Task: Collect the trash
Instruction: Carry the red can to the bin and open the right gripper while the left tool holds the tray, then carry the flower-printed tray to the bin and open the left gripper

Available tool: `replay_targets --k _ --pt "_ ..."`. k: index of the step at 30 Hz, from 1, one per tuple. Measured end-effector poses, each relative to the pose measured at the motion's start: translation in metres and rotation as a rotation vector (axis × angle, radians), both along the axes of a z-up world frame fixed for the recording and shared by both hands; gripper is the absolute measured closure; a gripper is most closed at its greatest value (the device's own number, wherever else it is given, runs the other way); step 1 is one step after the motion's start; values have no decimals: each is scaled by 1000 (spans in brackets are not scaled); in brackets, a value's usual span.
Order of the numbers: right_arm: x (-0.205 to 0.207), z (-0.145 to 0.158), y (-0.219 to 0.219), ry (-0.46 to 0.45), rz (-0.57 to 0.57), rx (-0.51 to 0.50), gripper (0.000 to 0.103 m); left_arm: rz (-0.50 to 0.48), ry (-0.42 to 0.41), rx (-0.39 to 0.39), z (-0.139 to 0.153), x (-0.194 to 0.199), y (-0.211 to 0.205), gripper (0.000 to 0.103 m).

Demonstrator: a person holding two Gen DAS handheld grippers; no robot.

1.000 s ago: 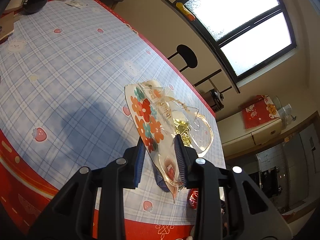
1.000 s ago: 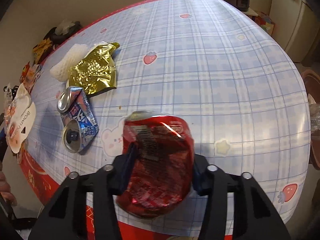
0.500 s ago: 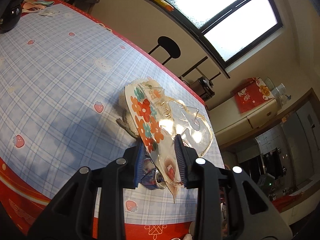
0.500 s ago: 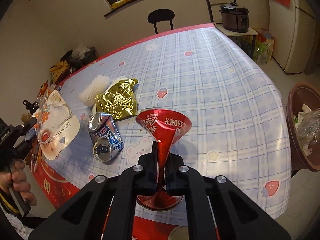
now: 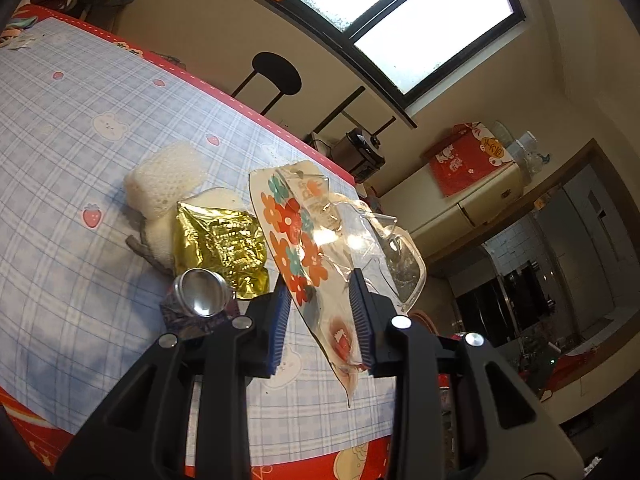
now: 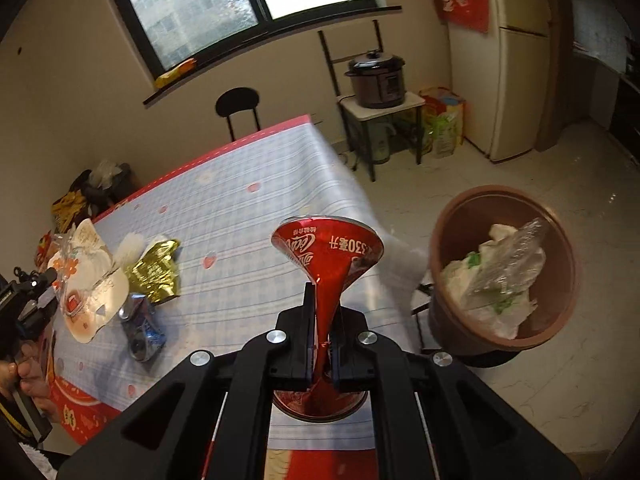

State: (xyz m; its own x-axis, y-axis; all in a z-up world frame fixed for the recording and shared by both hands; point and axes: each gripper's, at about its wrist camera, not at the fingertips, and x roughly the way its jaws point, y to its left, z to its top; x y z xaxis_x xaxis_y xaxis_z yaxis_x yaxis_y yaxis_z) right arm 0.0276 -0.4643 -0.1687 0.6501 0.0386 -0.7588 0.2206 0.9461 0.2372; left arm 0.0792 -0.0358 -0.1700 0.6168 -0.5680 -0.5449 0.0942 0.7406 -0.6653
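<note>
My right gripper is shut on a crushed red cola can, pinched flat at its middle, held above the table's right end. A brown trash bin with white waste stands on the floor to the right. My left gripper is shut on a clear plastic wrapper with orange flowers, held above the table; it also shows in the right wrist view. On the table lie a gold foil bag, a crushed blue can and a white foam net.
The table has a blue checked cloth with a red border. A black stool stands behind it. A rice cooker sits on a small stand, a fridge to the right. Bags are piled at the far left end.
My right gripper has lifted and swung right with the red can, bringing the bin into view. My left gripper has moved right with the wrapper, over the gold bag and blue can.
</note>
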Motion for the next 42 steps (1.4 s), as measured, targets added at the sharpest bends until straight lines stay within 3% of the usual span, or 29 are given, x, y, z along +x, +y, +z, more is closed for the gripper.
replay_targets --k 9,14,21,22,23,24,28,30,32,42 --pt "-25 5 -136 67 -299 -130 96 12 -2 9 2 4 -35 71" --pt "-21 0 -172 108 -348 -188 96 28 -4 19 0 -2 -45 71" --pt "-8 -12 -203 120 -389 -183 93 55 8 32 -2 -7 -52 71" --pt "-6 -14 -205 124 -393 -183 89 57 7 35 -2 -8 -53 71" --pt "-4 -15 -208 128 -397 -177 73 58 5 37 -1 -8 -53 70" --pt "-3 -15 -210 117 -400 -169 49 61 4 40 1 -9 -54 70" --pt "-7 -4 -206 66 -415 -192 28 69 -1 48 4 -7 -54 70" --pt "-11 4 -202 39 -421 -191 13 66 -6 50 7 -6 -55 70" --pt "-15 14 -197 5 -425 -193 5 57 -12 51 9 -4 -58 70" --pt "-51 62 -153 -111 -389 -239 5 -49 -71 54 29 10 -99 70"
